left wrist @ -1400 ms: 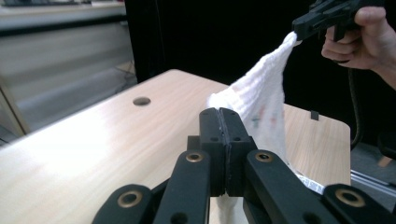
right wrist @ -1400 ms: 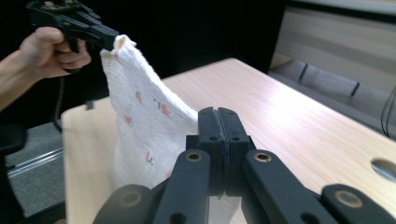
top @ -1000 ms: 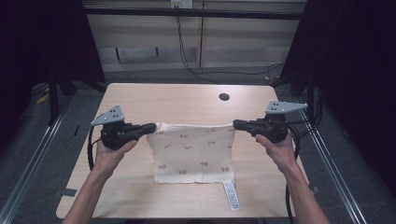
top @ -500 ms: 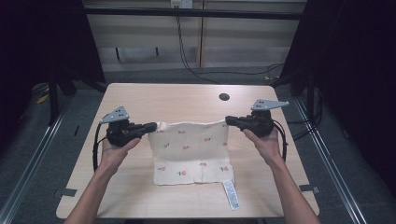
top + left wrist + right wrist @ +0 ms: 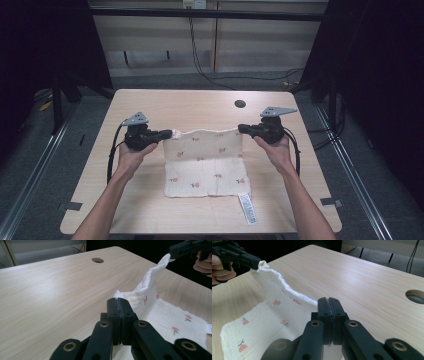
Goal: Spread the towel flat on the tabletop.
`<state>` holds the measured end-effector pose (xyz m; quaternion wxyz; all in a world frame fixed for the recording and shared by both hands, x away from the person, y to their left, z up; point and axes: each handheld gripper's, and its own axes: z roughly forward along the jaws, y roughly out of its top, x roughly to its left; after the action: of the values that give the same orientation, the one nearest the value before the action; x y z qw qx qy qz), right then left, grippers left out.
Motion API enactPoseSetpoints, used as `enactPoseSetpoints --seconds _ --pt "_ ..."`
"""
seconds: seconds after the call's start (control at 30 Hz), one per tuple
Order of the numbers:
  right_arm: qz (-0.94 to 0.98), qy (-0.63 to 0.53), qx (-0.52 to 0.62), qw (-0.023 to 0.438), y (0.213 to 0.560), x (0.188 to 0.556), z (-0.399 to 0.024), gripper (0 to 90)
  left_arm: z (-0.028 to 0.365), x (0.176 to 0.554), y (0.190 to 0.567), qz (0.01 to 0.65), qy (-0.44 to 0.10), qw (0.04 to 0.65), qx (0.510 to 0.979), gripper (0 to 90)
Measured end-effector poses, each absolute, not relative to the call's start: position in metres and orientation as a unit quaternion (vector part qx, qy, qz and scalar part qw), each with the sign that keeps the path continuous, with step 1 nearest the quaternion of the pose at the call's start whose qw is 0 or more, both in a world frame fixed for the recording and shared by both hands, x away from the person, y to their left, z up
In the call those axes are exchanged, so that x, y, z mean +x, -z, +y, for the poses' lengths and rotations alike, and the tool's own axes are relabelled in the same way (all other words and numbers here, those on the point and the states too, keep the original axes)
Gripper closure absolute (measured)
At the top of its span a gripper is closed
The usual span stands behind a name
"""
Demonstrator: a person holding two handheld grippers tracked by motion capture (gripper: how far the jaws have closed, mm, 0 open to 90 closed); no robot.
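A cream cloth (image 5: 207,162) printed with small red flowers is held up by its two far corners, its near part lying on the wooden table (image 5: 200,107). My left gripper (image 5: 170,134) is shut on the cloth's left corner, and my right gripper (image 5: 241,129) is shut on the right corner. In the left gripper view the shut jaws pinch the cloth (image 5: 150,302), and the other gripper (image 5: 175,251) holds the far corner. In the right gripper view the cloth (image 5: 277,307) runs from my shut jaws to the other gripper (image 5: 253,261). A white label (image 5: 248,207) trails off the near right corner.
A round cable hole (image 5: 240,104) sits in the table's far right part. Bare wood lies beyond the cloth and to both sides. The table's near edge is just below the label. Metal floor rails (image 5: 35,170) run along both sides.
Both grippers have come closer together and slightly toward the far side, so the cloth's top edge has gone slack and wavy. The near part has slid forward a little on the table.
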<state>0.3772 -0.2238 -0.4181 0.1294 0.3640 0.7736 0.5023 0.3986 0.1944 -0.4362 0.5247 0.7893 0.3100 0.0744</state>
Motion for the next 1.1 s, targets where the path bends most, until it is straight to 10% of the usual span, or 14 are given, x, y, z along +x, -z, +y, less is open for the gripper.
enactPoseSetpoints --seconds 0.47,1.1 --pt "0.765 -0.483 0.407 0.127 0.43 0.401 -0.224 74.4 0.205 0.407 0.443 0.341 -0.074 0.517 0.781 62.9" --pt "0.801 -0.465 0.362 0.101 0.436 0.339 -0.233 61.6 0.206 0.364 0.446 0.294 -0.052 0.474 0.828 56.6"
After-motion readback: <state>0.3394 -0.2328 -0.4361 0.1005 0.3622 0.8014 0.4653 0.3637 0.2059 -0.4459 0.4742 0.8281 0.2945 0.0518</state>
